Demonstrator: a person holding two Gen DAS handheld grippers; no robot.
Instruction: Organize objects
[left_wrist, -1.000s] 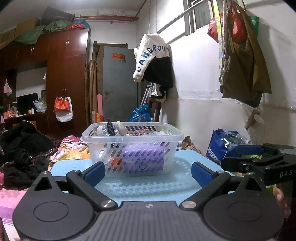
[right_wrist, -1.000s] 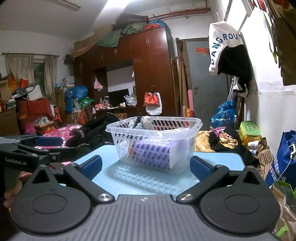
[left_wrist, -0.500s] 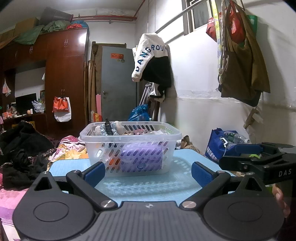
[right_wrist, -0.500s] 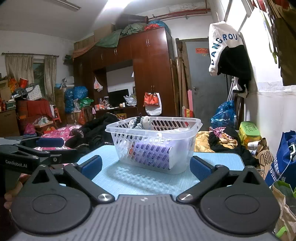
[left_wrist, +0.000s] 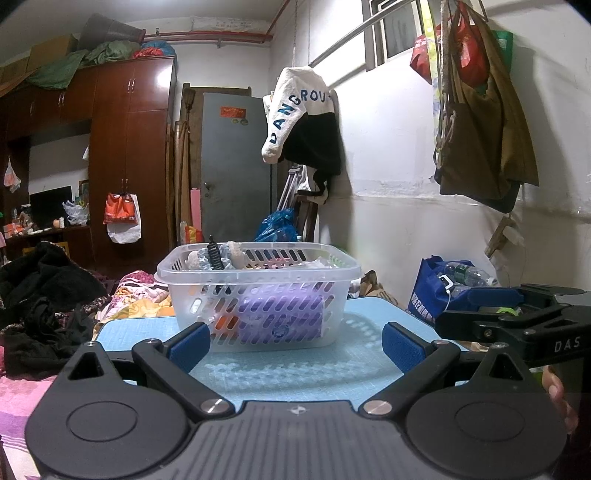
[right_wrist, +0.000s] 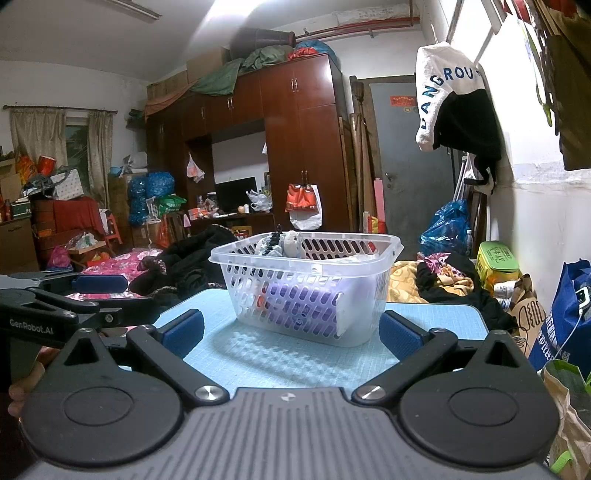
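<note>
Since the basket (left_wrist: 258, 291) already holds everything (table (left_wrist: 295, 369) otherwise bare), left gripper (left_wrist: 295, 345) and right gripper (right_wrist: 291, 332) wait near it, jaws apart, empty.

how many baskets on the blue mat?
1. The clear plastic basket sits mid blue mat, ahead of both open claws, left claw and right claw.

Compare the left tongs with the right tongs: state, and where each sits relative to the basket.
The left tongs face the basket nearly broadside on; the right tongs see it from an angle, one corner turned toward them. The left tongs lie left of the right tongs, both short of the basket on the blue mat. Shared: both are open, blue pads wide apart, holding nothing, neither touching the basket.
</note>
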